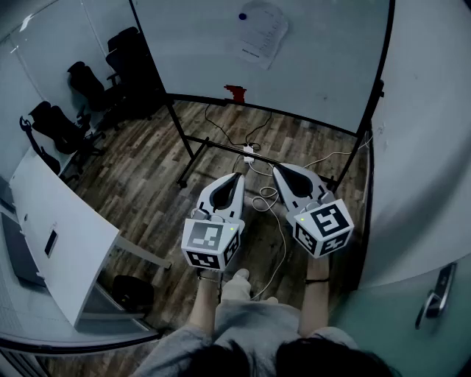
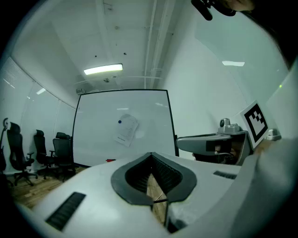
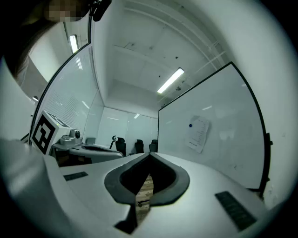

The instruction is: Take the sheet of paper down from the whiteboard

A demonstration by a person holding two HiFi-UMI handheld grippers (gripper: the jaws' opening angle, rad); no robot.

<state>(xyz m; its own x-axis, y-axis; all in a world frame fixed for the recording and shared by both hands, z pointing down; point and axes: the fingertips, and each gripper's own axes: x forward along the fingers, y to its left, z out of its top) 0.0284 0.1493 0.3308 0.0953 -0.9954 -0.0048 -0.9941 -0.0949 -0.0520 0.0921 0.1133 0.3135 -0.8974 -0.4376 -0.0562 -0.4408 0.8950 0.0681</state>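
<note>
The left gripper (image 1: 238, 177), jaws closed on nothing, points level across the wooden floor (image 1: 147, 169) toward the whiteboard (image 1: 331, 66). There the sheet of paper (image 1: 261, 34) hangs high and slightly askew under a blue magnet (image 1: 243, 16) at its top corner, its long side running roughly up and down. The right gripper (image 1: 279, 170), jaws likewise together and empty, sits just beside its twin. The sheet lies ahead of and above both, well apart from either. Neither looks clearly nearer, so whichever goes must likely rise and open first.
</note>
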